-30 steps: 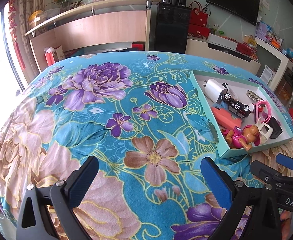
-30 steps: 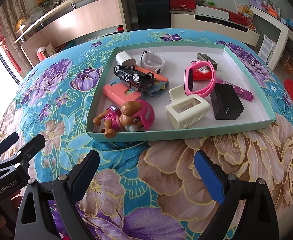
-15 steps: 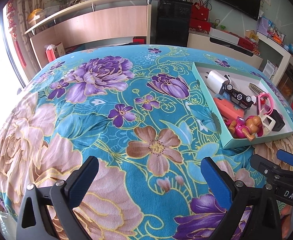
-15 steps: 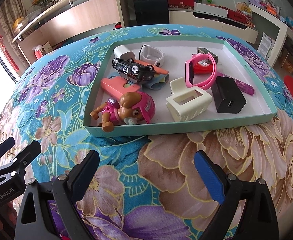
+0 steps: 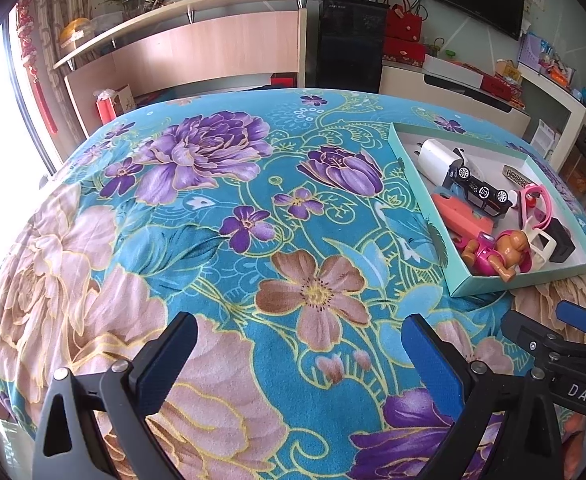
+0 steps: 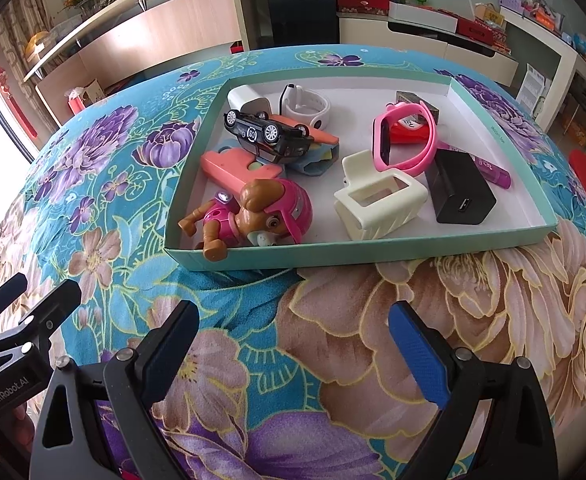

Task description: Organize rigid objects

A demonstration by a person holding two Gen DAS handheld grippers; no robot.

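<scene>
Floral cloth (image 6: 413, 320) | teal tray (image 6: 373, 254): pink pup toy (image 6: 253, 216) | both hand-held grippers (image 6: 293, 344) agape, empty

Shallow green tray (image 6: 373, 249), white inside, on flowered cloth. Contents: toy pup (image 6: 253, 216) lying at front-left corner, leg over rim; black toy car (image 6: 267, 136) overturned; cream clip (image 6: 379, 200); black charger (image 6: 461, 192); pink watch (image 6: 405, 140) on edge.
</scene>
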